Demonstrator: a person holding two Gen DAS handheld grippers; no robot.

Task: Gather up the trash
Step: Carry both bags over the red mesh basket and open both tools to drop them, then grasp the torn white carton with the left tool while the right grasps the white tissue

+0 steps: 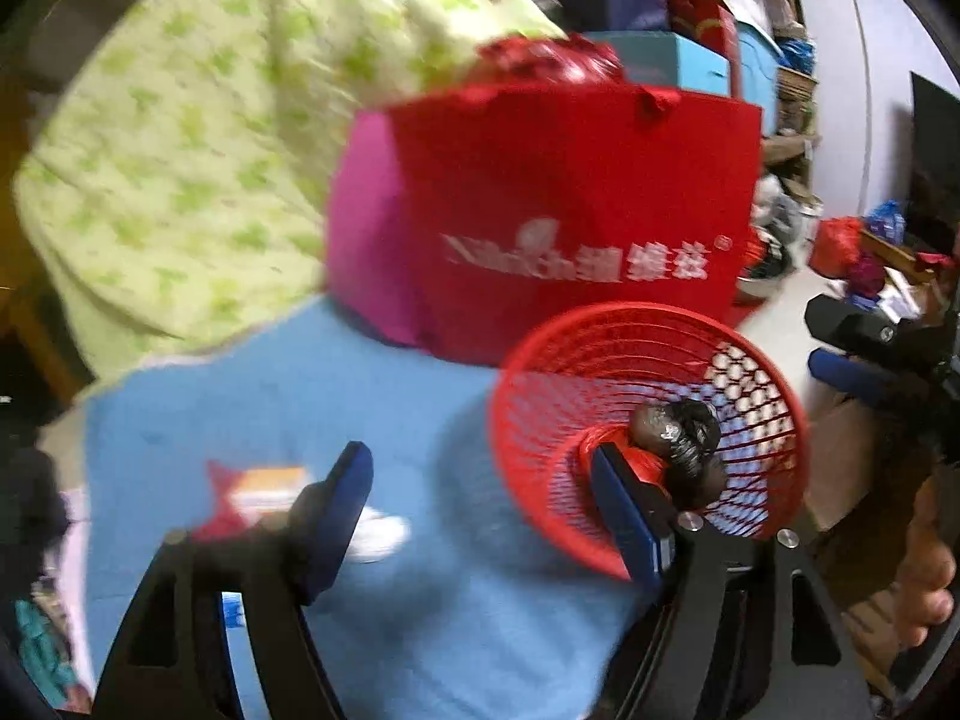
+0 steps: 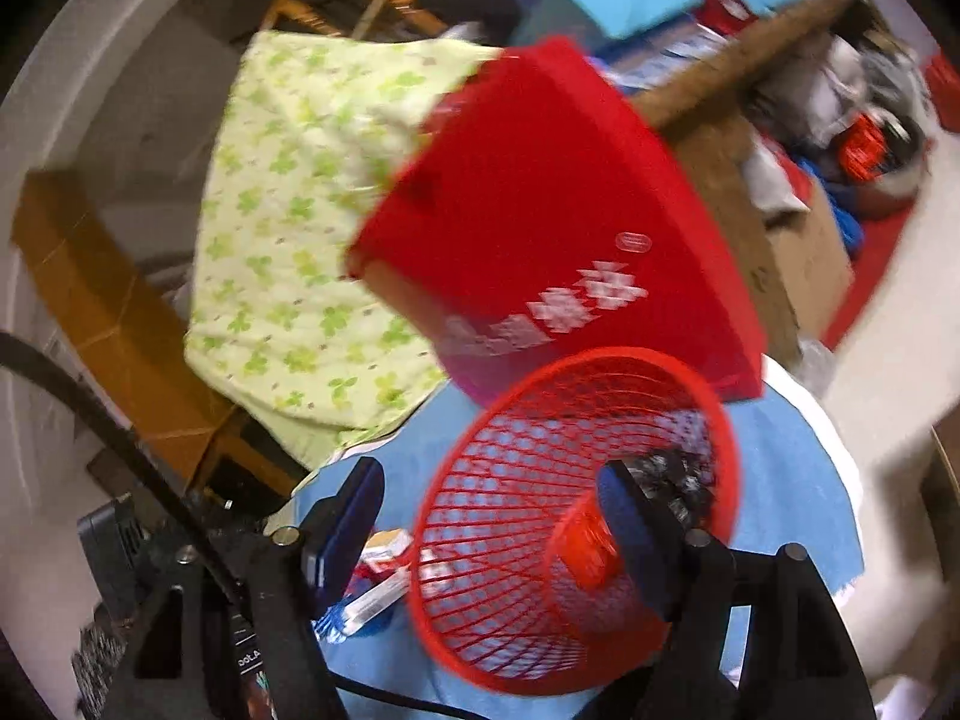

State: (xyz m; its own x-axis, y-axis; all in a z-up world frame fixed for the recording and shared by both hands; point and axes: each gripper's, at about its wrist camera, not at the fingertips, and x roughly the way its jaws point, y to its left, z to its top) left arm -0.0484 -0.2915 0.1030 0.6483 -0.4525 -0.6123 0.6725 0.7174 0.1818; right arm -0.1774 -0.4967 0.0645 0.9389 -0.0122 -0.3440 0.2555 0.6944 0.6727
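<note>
On the blue cloth [image 1: 252,396] that covers the carrying surface, going from the left, a green-patterned quilt [image 1: 180,150] is heaped over the far left edge. Near the cloth's left side lies a flat red and white wrapper [image 1: 252,489], blurred, just beyond the left gripper's left fingertip; the right wrist view shows the same litter as a small packet [image 2: 378,576] beside its own left finger. The left gripper [image 1: 480,516] has its jaws standing apart with only cloth between them and nothing held; its right finger [image 1: 630,516] overlaps the near rim of the basket, though I cannot tell whether it touches.

Behind, toward the far middle of the cloth, stands a red bag [image 1: 570,204] with white lettering, a pink side panel on its left and a crumpled red plastic bundle [image 1: 552,60] on top. In front of it, at the right part of the cloth, a red mesh basket [image 1: 540,384] lies tipped with its mouth toward the cameras. Inside it sits a knotted black trash bag [image 1: 684,438] with a bit of red wrapping [image 1: 651,465] beside it.

The right gripper [image 2: 486,510] is also spread wide, gripping nothing; its right finger [image 2: 636,534] reaches inside the basket close to the black bag, its left finger outside. A hand [image 1: 918,588] shows at the far right edge of the left wrist view.
</note>
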